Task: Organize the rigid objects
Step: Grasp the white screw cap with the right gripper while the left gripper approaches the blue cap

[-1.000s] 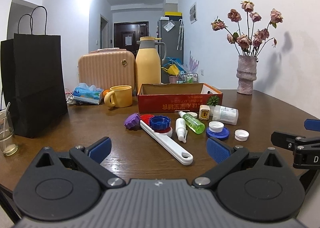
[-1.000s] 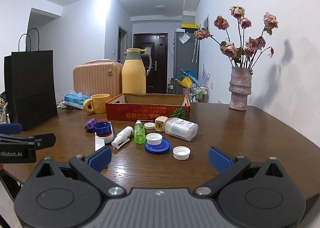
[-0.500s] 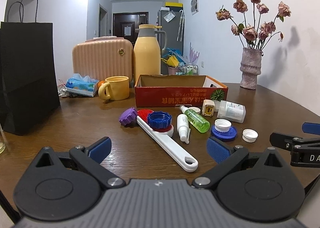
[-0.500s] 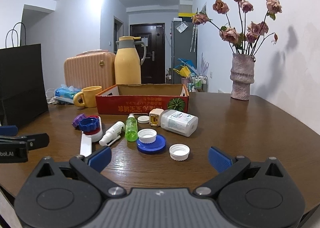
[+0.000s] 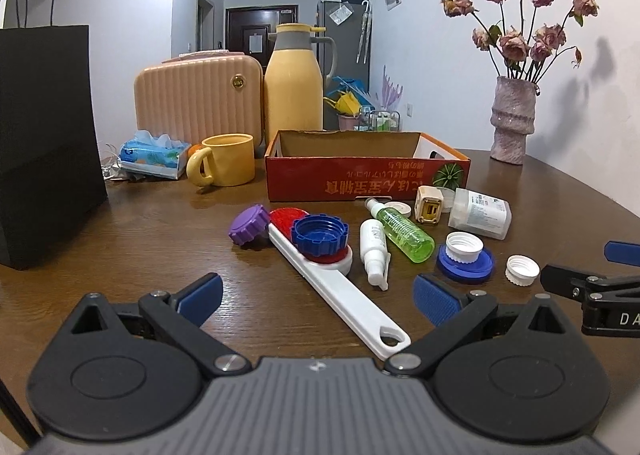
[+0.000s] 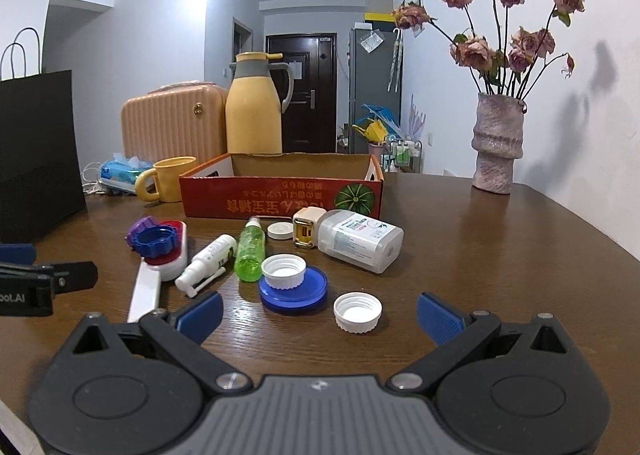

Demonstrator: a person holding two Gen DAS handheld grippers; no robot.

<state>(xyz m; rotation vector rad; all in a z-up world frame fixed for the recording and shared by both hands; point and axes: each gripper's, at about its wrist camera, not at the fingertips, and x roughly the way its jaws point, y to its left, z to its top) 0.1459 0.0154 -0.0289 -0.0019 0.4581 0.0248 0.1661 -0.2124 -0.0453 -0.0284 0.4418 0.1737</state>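
Both claws are hovering wide and empty, the left gripper (image 5: 316, 297) facing the white opener (image 5: 338, 287) dead ahead, the right gripper (image 6: 318, 309) facing the loose white cap (image 6: 357, 311), seemingly lining up first picks for the red box (image 6: 280, 195) beyond.

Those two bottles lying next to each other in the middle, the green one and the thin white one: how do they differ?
The green bottle is see-through and thicker; the white spray bottle is opaque and slimmer. The green bottle's white cap points toward the red box, while the white bottle's nozzle points toward the camera. Both lie on their sides on the table, untouched by either tongs.
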